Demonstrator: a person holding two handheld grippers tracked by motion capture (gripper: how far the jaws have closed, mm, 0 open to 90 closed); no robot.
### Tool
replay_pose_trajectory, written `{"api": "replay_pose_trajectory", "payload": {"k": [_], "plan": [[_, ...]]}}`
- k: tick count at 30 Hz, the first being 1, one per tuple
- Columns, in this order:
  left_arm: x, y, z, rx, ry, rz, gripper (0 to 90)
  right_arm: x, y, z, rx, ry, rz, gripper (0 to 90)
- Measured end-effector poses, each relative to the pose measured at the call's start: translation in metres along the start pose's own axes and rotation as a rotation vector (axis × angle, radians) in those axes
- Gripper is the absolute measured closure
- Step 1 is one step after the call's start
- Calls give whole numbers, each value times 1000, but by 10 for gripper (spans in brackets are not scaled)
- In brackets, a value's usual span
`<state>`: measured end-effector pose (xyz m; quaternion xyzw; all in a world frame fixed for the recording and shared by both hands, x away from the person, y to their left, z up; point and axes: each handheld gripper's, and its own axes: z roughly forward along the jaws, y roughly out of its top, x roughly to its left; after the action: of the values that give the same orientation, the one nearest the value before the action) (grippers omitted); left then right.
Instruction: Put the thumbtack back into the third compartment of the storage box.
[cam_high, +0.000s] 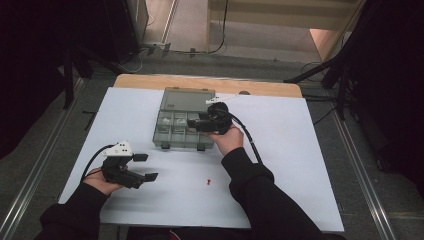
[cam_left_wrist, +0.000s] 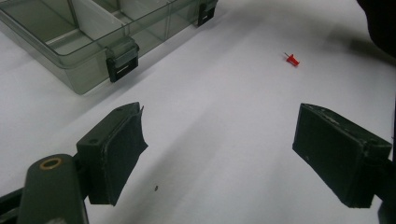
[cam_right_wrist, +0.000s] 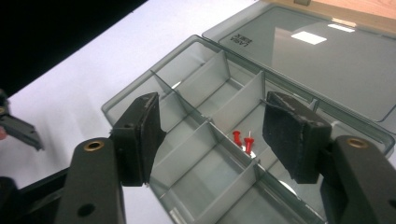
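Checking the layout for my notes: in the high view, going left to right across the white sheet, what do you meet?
Left gripper with open black jaws → small red push pin lying on the white sheet → right gripper, open, above the grey transparent plastic compartment box.

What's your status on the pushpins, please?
Right claw open above box. Two pins inside a compartment. Left claw open, idle. One pin left on table, nothing blocking.

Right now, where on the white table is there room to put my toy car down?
The widest bare patch is on the white sheet, right of the right gripper and its sleeve. Another lies left of the compartment box, above the left gripper. It is crowded between the box's front and the red pushpin.
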<state>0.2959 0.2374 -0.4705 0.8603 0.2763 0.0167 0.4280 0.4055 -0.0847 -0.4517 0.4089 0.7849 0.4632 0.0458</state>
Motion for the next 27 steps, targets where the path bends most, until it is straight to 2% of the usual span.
{"api": "replay_pose_trajectory", "payload": {"k": [7, 11, 15, 27], "plan": [[0, 0, 0, 11, 1, 2, 156, 6, -5, -12, -7, 24, -33, 396], [0, 0, 1, 6, 0, -3, 156, 9, -10, -17, 0, 59, -24, 408], [0, -1, 2, 6, -3, -7, 156, 12, -15, -23, -11, 68, -48, 406], [0, -1, 1, 5, -1, -4, 156, 17, -31, -37, -16, 95, -62, 384]]}}
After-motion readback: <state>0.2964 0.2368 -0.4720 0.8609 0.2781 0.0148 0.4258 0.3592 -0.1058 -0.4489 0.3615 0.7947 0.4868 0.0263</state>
